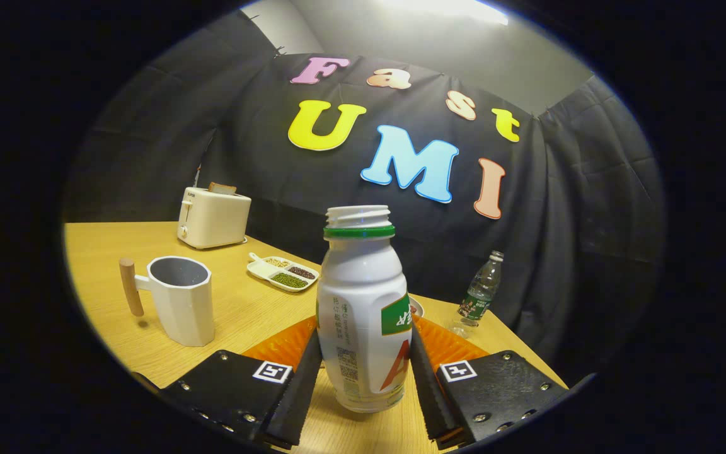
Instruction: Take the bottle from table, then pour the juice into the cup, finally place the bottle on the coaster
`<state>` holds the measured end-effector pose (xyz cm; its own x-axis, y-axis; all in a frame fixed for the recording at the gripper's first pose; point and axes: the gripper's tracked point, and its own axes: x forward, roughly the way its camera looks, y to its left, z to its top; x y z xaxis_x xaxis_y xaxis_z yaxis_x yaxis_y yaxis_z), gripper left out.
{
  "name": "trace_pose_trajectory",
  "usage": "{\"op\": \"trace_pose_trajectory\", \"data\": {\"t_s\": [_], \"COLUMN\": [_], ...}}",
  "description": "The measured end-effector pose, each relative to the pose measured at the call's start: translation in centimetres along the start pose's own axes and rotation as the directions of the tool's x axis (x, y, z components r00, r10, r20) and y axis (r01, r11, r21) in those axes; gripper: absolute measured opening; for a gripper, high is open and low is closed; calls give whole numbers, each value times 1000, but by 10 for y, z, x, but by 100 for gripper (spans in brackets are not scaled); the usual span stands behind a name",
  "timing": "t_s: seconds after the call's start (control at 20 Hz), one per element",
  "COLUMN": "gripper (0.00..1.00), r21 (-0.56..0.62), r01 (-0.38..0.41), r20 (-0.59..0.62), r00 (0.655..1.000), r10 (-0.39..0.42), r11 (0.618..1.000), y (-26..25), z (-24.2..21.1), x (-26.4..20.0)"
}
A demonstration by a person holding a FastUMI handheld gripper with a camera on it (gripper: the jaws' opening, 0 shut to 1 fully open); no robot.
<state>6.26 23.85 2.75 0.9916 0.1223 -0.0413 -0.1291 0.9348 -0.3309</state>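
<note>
A white juice bottle point(363, 302) with a green neck ring and no cap stands upright between my fingers. My gripper point(365, 340) is shut on the bottle, one finger pressing each side of its lower body. Whether its base touches the table I cannot tell. An orange ribbed coaster point(281, 343) lies on the table just behind the bottle, showing on both sides of it beyond the fingertips. The white faceted cup point(180, 306) with a wooden handle stands to the left of the fingers, its mouth open.
On the wooden table point(111, 252), a cream toaster point(213, 216) with a slice in it stands far left at the back. A white divided dish point(283, 272) of beans lies behind the cup. A clear water bottle point(483, 291) stands at the right table edge.
</note>
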Motion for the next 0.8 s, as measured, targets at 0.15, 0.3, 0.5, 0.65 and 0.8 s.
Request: {"op": "trace_pose_trajectory", "data": {"t_s": [0.15,0.3,0.5,0.65,0.8], "gripper": [71,71,71,71,71], "r21": [-77,-138,-192,-238,-303], "r01": [-5,-8,-39,-64,-76], "r20": [-3,-2,-14,-13,-22], "r00": [1000,1000,999,998,997], "r10": [4,7,37,63,73], "r11": [997,990,981,969,950], "y": [5,10,22,33,38], "z": [4,5,8,12,13], "x": [4,8,12,15,17]}}
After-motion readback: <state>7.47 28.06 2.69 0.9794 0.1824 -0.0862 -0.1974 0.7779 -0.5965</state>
